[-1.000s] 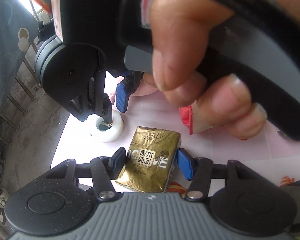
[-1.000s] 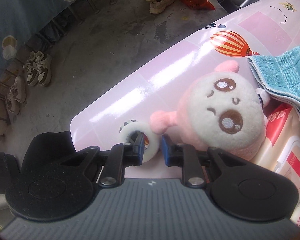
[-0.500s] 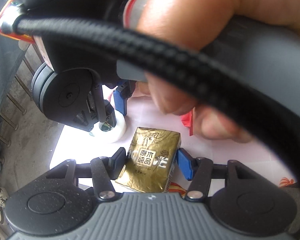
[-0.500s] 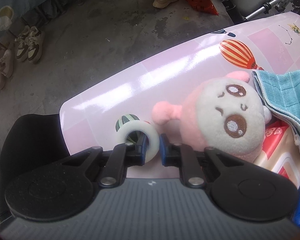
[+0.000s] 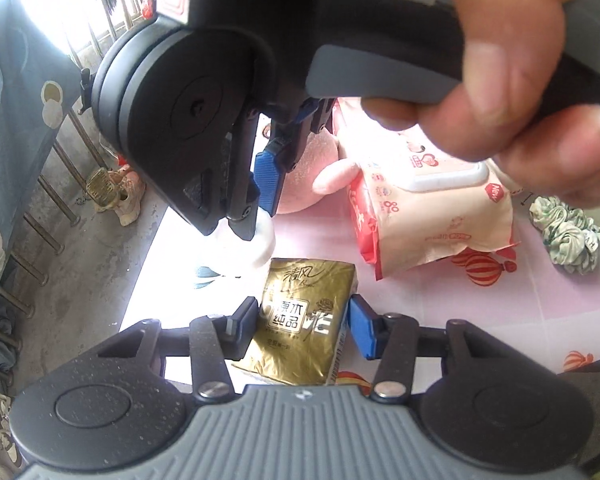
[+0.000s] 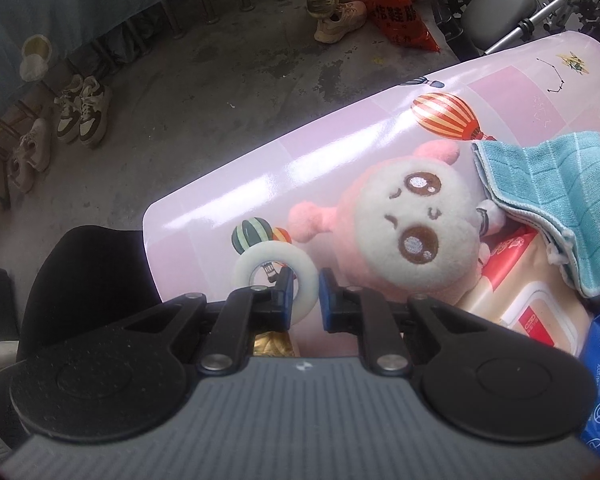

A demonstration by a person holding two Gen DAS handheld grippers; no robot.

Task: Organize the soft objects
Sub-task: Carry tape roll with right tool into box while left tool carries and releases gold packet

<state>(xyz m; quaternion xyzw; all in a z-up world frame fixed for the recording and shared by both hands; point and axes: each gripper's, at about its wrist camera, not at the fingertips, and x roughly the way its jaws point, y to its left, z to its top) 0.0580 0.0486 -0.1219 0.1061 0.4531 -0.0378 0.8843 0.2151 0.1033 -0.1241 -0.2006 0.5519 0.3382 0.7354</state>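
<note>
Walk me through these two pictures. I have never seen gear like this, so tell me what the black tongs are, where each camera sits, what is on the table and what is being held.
No robot here: a person holds hand-operated tongs in each hand, with a camera on each looking along its two fingers.

The left camera shows the left tongs closing around a gold tissue pack lying on the pink table. Above it you see the person's right hand gripping the other tool.

The right camera shows the right tongs pinching the rim of a white tape roll. Beyond lie a pink plush toy, a blue cloth and a wet wipes pack. The left view also shows a scrunchie.
</note>
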